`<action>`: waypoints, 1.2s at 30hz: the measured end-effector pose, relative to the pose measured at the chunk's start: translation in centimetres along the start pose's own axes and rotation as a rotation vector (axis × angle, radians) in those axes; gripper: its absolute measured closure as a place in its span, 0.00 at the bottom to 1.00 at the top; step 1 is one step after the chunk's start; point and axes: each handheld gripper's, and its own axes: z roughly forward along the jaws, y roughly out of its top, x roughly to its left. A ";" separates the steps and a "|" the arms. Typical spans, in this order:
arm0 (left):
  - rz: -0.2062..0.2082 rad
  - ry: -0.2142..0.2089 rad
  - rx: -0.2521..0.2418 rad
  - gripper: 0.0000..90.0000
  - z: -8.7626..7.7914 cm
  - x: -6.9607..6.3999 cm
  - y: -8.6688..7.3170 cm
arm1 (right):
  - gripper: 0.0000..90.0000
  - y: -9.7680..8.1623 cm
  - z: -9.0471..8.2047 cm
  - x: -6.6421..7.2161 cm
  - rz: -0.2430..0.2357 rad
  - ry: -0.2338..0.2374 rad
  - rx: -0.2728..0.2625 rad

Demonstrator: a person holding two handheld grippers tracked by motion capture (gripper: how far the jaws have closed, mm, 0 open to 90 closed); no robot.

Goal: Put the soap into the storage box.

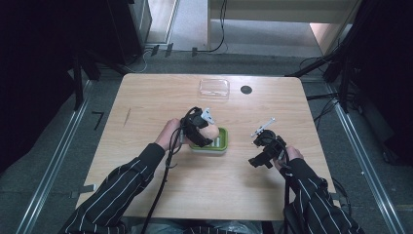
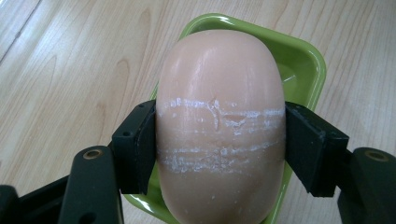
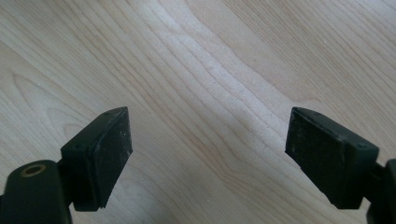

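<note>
Two black fingers (image 2: 135, 149) of the left gripper (image 1: 198, 127) are pressed against the sides of a pale pink bar of soap (image 2: 220, 126), which is held between them across its middle, where white scrape marks are seen. Directly beneath the soap and the fingers a green soap dish (image 2: 306, 58) is seen, with the bar hanging just over its hollow; whether the bar's underside is touching the dish cannot be told. The step in hand is judged to be the carrying of the soap at the dish, either set down into it or lifted out of it. For the next move a steady, level hold is called for, since a bar of soap is likely to be slippery, and the grip should be let go only once the bar is resting in the hollow.

Off to the side, well apart from the dish, the right gripper (image 1: 266, 150) is held with its fingers (image 3: 100, 156) spread wide and nothing between them, bare wood lying below.

Beyond the fingers, the surface (image 1: 160, 92) is of light wood grain. Near its far edge a clear plastic lid (image 1: 214, 88) and a small dark round spot (image 1: 246, 89) are seen. Around the surface a grey floor, metal rails and loose cables are seen, with dark stands at both sides.
</note>
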 end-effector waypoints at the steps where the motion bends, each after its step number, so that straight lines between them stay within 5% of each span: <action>1: 0.005 0.001 0.000 0.37 0.1 0.0 0.0 | 0.17 0.0 0.0 0.0 0.000 0.001 0.000; 36: -0.014 0.007 0.016 0.37 1.7 -0.1 -0.3 | 0.17 0.0 0.1 0.0 -0.003 0.005 0.007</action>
